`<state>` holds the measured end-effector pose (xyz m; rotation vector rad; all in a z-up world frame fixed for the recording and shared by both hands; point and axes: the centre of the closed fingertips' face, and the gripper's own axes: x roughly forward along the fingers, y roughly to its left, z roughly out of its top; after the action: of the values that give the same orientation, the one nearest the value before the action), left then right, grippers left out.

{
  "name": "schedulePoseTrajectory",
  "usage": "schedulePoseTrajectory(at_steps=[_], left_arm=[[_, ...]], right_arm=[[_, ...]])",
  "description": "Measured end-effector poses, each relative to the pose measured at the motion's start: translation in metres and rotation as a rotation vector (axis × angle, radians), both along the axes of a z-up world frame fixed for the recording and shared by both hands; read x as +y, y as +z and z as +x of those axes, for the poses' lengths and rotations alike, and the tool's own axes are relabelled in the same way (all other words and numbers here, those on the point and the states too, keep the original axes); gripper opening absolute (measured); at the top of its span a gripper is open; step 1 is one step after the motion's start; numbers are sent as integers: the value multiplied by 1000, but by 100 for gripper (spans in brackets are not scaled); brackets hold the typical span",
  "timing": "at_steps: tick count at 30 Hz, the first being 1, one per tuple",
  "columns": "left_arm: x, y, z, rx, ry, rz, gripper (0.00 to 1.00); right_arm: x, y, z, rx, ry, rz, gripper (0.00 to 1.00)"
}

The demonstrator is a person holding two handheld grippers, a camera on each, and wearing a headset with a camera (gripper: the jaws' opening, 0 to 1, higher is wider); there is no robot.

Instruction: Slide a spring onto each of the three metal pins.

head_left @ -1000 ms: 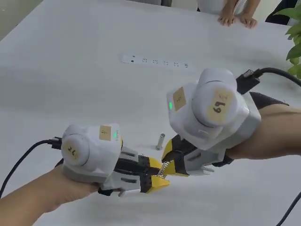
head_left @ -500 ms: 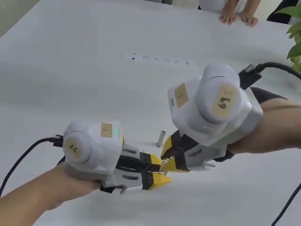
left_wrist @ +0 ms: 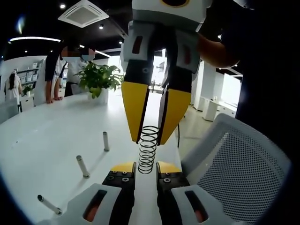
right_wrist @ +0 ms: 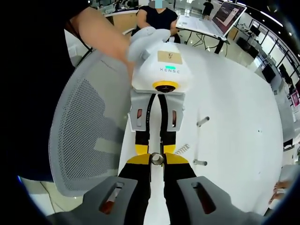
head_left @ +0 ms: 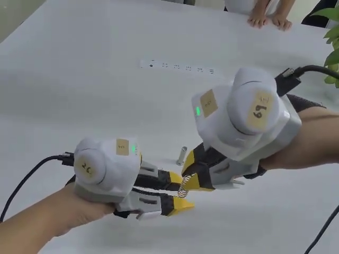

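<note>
We see left gripper (left_wrist: 145, 169) and right gripper (right_wrist: 157, 161) both clamped on one spring (left_wrist: 148, 149); three pins (left_wrist: 82, 166), second spring (right_wrist: 182, 149) nearby.

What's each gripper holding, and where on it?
One spring, held at both ends: left gripper on one end, right gripper on the other.

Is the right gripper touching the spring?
Touching. In the left gripper view the right gripper pinches the upper coils of the spring between its yellow jaws, no gap either side.
</note>
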<state>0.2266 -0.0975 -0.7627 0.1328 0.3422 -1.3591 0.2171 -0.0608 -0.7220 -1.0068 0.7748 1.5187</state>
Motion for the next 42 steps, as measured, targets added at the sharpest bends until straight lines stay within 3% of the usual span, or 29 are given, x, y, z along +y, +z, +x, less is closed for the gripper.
schedulePoseTrajectory(at_steps=[8,13,23,28,34,42], left_arm=[[6,2,4,-6,31,2,20],[14,1,8,-28,53,26,27],[28,-2,11,-19,96,44,42],[34,2,11,-30,107,52,51],[50,-4,13,-24,133,93,57],[71,-5,19,-11,198,101,64]], right_arm=[[-4,-4,2,-17,1,-8,6],[-5,-2,4,-27,-3,0,6],[-10,-4,8,-40,-23,5,6],[-13,-4,11,-57,-24,3,6],[-15,-4,14,-59,-31,5,6],[-20,-5,15,-64,-35,0,6]])
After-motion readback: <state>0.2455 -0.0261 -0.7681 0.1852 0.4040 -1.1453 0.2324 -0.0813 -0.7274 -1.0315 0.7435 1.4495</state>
